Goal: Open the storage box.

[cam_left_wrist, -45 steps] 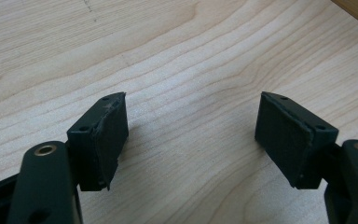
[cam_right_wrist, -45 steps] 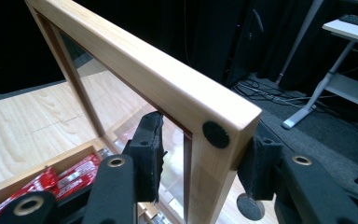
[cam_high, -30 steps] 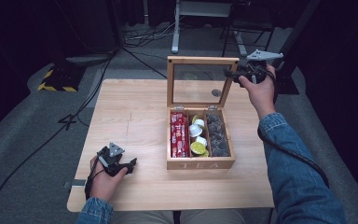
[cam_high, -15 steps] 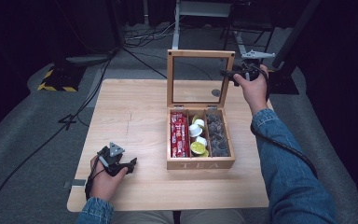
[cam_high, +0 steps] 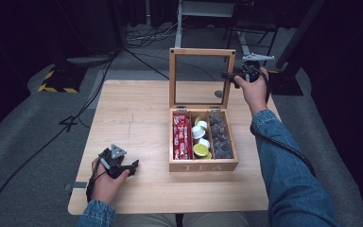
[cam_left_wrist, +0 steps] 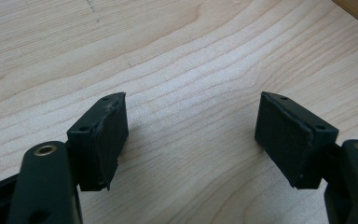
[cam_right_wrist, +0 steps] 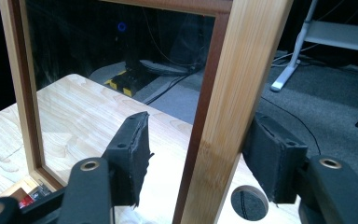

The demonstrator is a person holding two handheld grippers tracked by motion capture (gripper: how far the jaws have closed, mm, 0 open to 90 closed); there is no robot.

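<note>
A wooden tea box (cam_high: 203, 166) stands open on the table, its glass-paned lid (cam_high: 172, 78) upright. Red packets (cam_high: 181, 136), white cups with a lime one (cam_high: 200, 142) and dark pods (cam_high: 220, 137) fill its three compartments. My right gripper (cam_high: 231, 77) is at the lid's right edge. In the right gripper view the lid's wooden side rail (cam_right_wrist: 235, 70) stands between the jaws of that gripper (cam_right_wrist: 200, 123), which have just been opening; the left pad (cam_right_wrist: 137, 149) is clear of the wood. My left gripper (cam_high: 131, 166) rests open near the table's front left, nothing between its jaws (cam_left_wrist: 191, 107).
The light wooden table (cam_high: 137, 109) has a round cable hole (cam_high: 218, 93) behind the box. Beyond the far edge are dark floor, cables, a yellow-black striped block (cam_high: 56, 87) and a white stand (cam_high: 208, 9).
The right hand has shifted a little left and down along the lid's right edge. The lid stays upright. The left hand has not moved.
</note>
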